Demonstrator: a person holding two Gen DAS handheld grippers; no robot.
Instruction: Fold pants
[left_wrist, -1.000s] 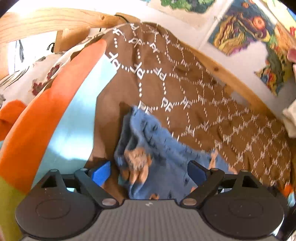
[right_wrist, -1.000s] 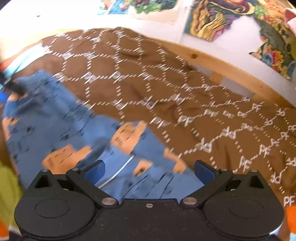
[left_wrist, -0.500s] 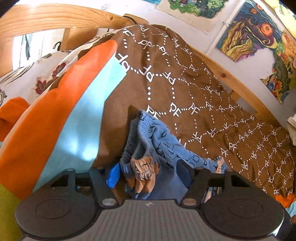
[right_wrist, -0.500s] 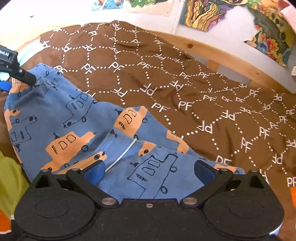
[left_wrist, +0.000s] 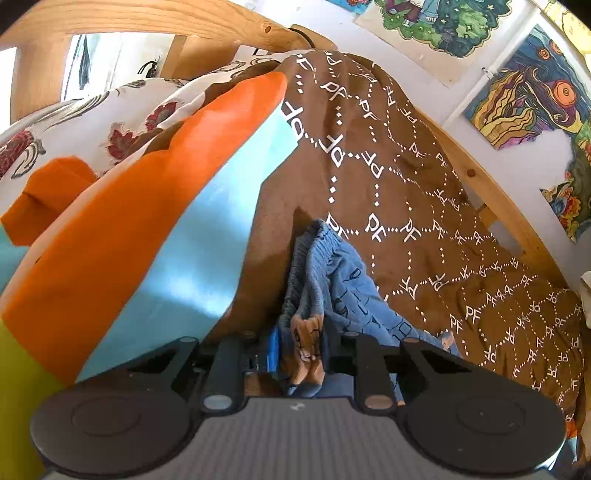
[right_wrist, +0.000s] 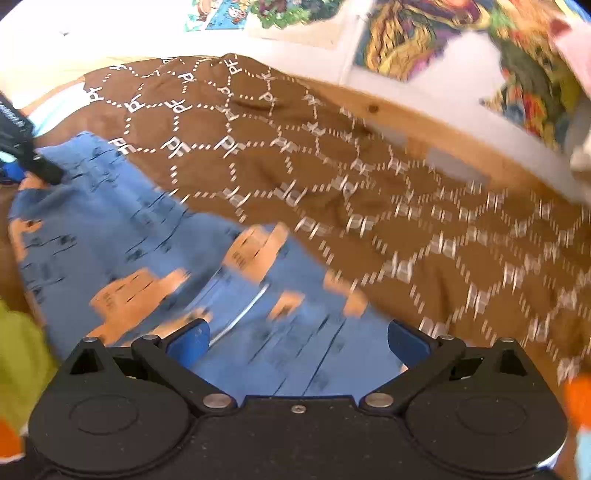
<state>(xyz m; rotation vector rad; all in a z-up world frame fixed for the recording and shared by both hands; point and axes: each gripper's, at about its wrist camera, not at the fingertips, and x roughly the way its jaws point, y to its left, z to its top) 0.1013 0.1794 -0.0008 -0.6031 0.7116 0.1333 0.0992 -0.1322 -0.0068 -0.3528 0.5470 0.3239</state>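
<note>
Blue pants (left_wrist: 332, 273) with orange car prints lie on a brown patterned blanket (left_wrist: 406, 177). My left gripper (left_wrist: 303, 354) has its jaws closing on the bunched waistband corner, and the fabric fills the narrow gap between the pads. In the right wrist view the pants (right_wrist: 110, 221) spread flat toward the left, and the left gripper's fingers (right_wrist: 40, 168) pinch their far corner. My right gripper (right_wrist: 297, 339) stands open low over the pants' near part, with cloth below the wide gap and nothing pinched. That view is motion-blurred.
An orange and light blue cover (left_wrist: 129, 221) rises at the left beside a floral pillow (left_wrist: 129, 125). The wooden bed frame (left_wrist: 491, 192) runs along the far side under wall pictures (left_wrist: 535, 88). Green cloth (right_wrist: 18, 350) sits at the near left.
The left jaws have drawn in from wide apart onto the gathered waistband. The right gripper has stayed open over the pants, its view now blurred.
</note>
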